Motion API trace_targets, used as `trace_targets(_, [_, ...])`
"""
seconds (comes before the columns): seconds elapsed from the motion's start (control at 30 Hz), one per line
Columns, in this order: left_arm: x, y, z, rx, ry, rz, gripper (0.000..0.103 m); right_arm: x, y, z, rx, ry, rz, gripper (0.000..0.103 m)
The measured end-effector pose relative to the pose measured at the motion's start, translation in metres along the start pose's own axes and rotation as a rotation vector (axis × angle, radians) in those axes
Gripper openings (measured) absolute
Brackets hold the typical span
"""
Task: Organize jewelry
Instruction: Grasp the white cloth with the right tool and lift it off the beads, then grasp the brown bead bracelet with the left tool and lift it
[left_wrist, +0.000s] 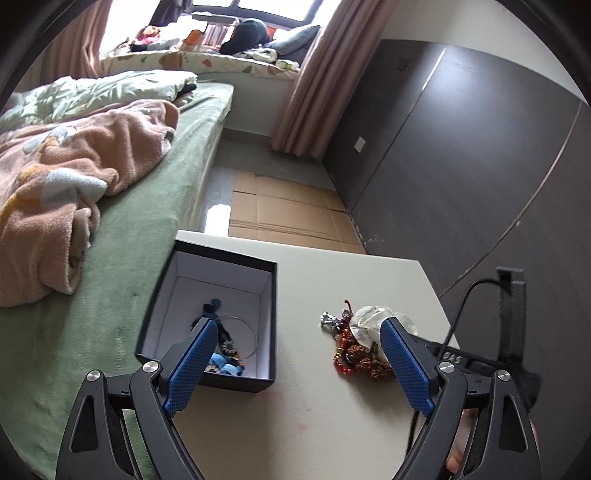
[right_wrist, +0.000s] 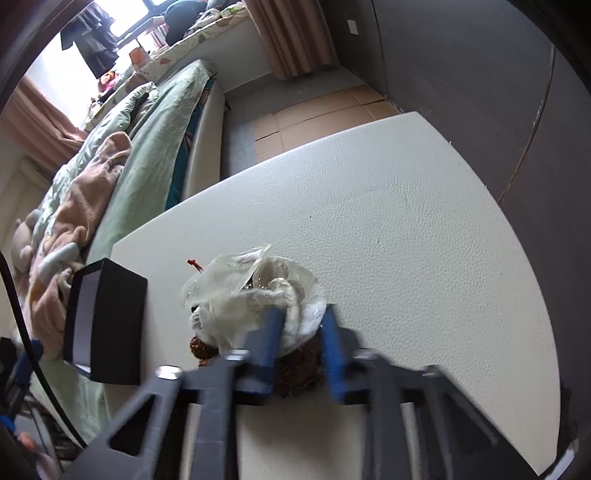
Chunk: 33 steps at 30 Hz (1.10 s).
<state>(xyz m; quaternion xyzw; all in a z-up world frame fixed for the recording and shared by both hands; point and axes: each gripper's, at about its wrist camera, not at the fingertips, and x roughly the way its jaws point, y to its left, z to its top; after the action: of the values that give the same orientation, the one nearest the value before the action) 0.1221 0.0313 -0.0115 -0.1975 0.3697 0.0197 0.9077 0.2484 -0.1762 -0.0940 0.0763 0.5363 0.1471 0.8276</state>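
An open black box (left_wrist: 271, 295) with a white inside stands on the white table (left_wrist: 314, 424); it holds several jewelry pieces (left_wrist: 225, 354) and a thin wire hoop. A heap of red and brown bead jewelry (left_wrist: 354, 358) with a crumpled clear bag (left_wrist: 373, 321) lies to its right. My left gripper (left_wrist: 297, 326) is open and empty, held above the table between box and heap. In the right wrist view my right gripper (right_wrist: 301, 317) has its fingers closed around the clear bag (right_wrist: 243, 291), over the brown beads (right_wrist: 299, 373). The black box (right_wrist: 110, 325) stands to the left.
A bed (left_wrist: 122, 240) with green sheet and pink blanket runs along the table's left side. A dark wardrobe (left_wrist: 480, 166) stands to the right. Cardboard (left_wrist: 288, 214) covers the floor beyond the table. A black cable (left_wrist: 461, 314) hangs near the right gripper's body.
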Motion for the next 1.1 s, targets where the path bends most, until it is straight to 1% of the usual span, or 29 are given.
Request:
trace_targets(0.03, [0.002, -0.004, -0.001, 0.010, 0.003, 0.000, 0.090, -0.005, -0.002, -0.001, 0.005, -0.012, 0.009, 0.003])
trace_targets(0.07, [0.004, -0.007, -0.002, 0.018, 0.006, -0.001, 0.090, -0.010, -0.004, -0.002, 0.009, -0.020, 0.022, 0.003])
trace_targets(0.17, [0.012, -0.017, -0.004, 0.033, 0.021, -0.014, 0.088, -0.034, -0.012, -0.001, 0.036, -0.070, 0.098, 0.003])
trace_targets(0.2, [0.014, -0.019, -0.005, 0.033, 0.026, -0.022, 0.084, -0.040, -0.014, -0.001, 0.040, -0.082, 0.110, 0.003])
trace_targets(0.23, [0.016, -0.022, -0.005, 0.036, 0.031, -0.029, 0.076, -0.048, -0.017, -0.001, 0.046, -0.096, 0.121, 0.003])
trace_targets(0.3, [0.024, -0.028, -0.007, 0.050, 0.052, -0.039, 0.066, -0.060, -0.025, -0.001, 0.071, -0.117, 0.145, 0.003])
trace_targets(0.4, [0.037, -0.037, -0.011, 0.065, 0.093, -0.048, 0.060, -0.076, -0.040, -0.005, 0.117, -0.143, 0.171, 0.003])
trace_targets(0.53, [0.053, -0.042, -0.012, 0.054, 0.143, -0.056, 0.044, -0.089, -0.048, -0.007, 0.157, -0.163, 0.190, 0.003])
trace_targets(0.63, [0.067, -0.046, -0.012, 0.038, 0.182, -0.073, 0.036, -0.091, -0.050, -0.007, 0.179, -0.159, 0.199, 0.003])
trace_targets(0.73, [0.079, -0.052, -0.013, 0.034, 0.214, -0.078, 0.034, -0.094, -0.050, -0.008, 0.185, -0.157, 0.197, 0.003])
trace_targets(0.83, [0.092, -0.058, -0.015, 0.039, 0.255, -0.069, 0.031, -0.095, -0.052, -0.009, 0.190, -0.147, 0.216, 0.003])
trace_targets(0.93, [0.103, -0.060, -0.018, 0.034, 0.283, -0.059, 0.030, -0.095, -0.051, -0.010, 0.187, -0.143, 0.219, 0.003])
trace_targets(1.0, [0.109, -0.059, -0.020, 0.034, 0.297, -0.038, 0.030, -0.094, -0.051, -0.010, 0.186, -0.142, 0.219, 0.003])
trace_targets(1.1, [0.119, -0.058, -0.025, 0.024, 0.326, -0.032, 0.030, -0.091, -0.053, -0.009, 0.197, -0.132, 0.213, 0.003])
